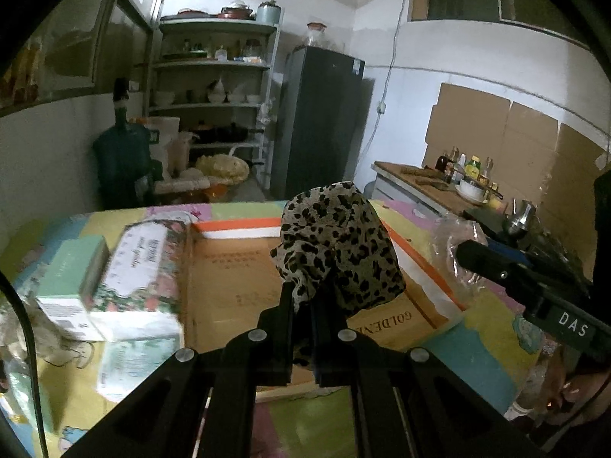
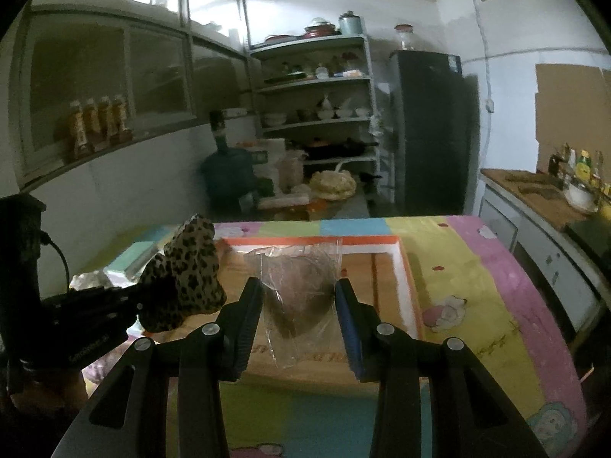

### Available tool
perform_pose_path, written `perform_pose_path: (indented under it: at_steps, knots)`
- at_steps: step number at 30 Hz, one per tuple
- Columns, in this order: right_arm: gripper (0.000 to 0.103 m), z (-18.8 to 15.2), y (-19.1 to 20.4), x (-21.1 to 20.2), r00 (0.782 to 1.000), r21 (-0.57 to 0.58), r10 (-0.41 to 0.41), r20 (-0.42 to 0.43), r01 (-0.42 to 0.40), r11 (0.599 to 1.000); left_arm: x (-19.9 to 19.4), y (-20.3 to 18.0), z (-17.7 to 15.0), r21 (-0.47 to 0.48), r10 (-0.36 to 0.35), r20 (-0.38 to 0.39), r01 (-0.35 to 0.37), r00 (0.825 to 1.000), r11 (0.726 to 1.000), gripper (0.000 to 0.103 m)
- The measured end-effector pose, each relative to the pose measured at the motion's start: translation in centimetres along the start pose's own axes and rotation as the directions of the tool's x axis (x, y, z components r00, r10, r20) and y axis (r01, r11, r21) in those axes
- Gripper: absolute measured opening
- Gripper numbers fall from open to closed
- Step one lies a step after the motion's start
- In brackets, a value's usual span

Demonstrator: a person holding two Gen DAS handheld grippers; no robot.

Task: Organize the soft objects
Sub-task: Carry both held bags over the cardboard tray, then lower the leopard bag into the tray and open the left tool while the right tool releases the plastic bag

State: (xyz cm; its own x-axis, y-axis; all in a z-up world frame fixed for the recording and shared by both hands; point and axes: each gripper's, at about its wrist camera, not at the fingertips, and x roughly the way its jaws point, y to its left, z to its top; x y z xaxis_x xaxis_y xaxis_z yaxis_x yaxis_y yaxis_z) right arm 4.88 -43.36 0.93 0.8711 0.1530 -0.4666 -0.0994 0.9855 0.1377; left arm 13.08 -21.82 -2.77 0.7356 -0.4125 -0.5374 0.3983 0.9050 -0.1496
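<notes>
Both grippers loaded over the box.
Your left gripper (image 1: 305,297) pinches a leopard cloth (image 1: 336,244); your right gripper (image 2: 299,301) clamps a clear bag (image 2: 296,286) above the empty box (image 2: 401,267).

right tool (image 2: 298,307) clamped on clear bag (image 2: 301,286) with something brown inside | left tool (image 2: 152,297) at left, pinching leopard cloth (image 2: 187,274) | both over flat box (image 2: 397,278) mid bench (image 2: 477,286)
</notes>
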Motion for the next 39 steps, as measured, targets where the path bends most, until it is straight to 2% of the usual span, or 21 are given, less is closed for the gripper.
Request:
perform_pose_path:
  at_steps: [11,16,28,35,39]
  knots:
    - [0.041,-1.1,-3.3,2.6,0.999,0.053,0.004,-0.050,-0.002,0.999,3.7,-1.9,-0.7,0.001,-0.012,-0.092,0.012,0.996,1.000,0.007]
    - [0.041,-1.9,-4.2,3.9,0.996,0.058,-0.018,-0.089,0.024,0.998,5.1,-2.5,-1.2,-0.003,-0.011,-0.133,0.011,0.991,1.000,0.007]
    - [0.041,-3.1,-4.3,6.3,0.985,0.037,-0.025,-0.169,0.031,0.999,7.9,-3.0,-2.3,-0.003,0.012,-0.206,-0.013,0.979,1.000,0.007]
    - [0.041,-3.5,-4.0,7.7,0.977,0.020,-0.035,-0.210,0.040,0.999,8.4,-3.1,-2.5,-0.014,0.001,-0.216,-0.004,0.976,1.000,0.008]
    - [0.041,-3.7,-4.1,8.1,0.975,0.018,-0.038,-0.219,0.043,0.999,8.4,-3.1,-2.5,-0.018,-0.008,-0.216,0.004,0.976,1.000,0.018]
